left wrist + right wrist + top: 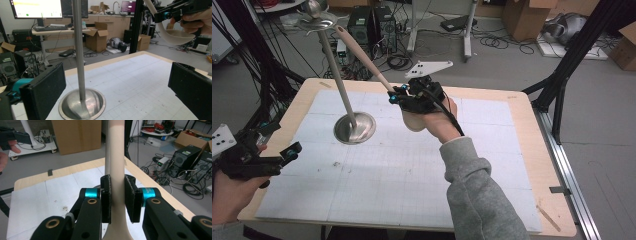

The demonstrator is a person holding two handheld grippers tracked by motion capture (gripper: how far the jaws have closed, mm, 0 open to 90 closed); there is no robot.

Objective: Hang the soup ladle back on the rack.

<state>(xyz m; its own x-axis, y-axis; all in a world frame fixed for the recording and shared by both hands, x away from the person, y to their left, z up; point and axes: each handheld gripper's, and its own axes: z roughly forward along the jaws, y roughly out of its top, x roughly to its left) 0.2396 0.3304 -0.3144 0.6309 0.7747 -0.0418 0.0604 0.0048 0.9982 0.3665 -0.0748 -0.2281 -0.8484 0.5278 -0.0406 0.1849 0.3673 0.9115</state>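
Observation:
A beige ladle (pixel 362 55) is held up over the table, its long handle slanting toward the top of a metal stand (pixel 335 75). My right gripper (pixel 394 95) is shut on the handle near the bowl. In the right gripper view the pads (pixel 106 197) press the ladle handle (pixel 117 165) from both sides. The stand has a round steel base (pixel 355 128) and a hooked disc on top (pixel 316 20). My left gripper (pixel 279 138) hovers open at the table's left edge. In the left gripper view its pads (pixel 46 90) stand wide apart around the stand's pole (pixel 78 50) and the ladle bowl (pixel 175 36) shows farther off.
A white gridded mat (pixel 412 175) covers the wooden table (pixel 557 210). Computer towers (pixel 372 25), cables and cardboard boxes (pixel 524 17) lie on the floor beyond the far edge. A black frame post (pixel 572 55) stands at the right.

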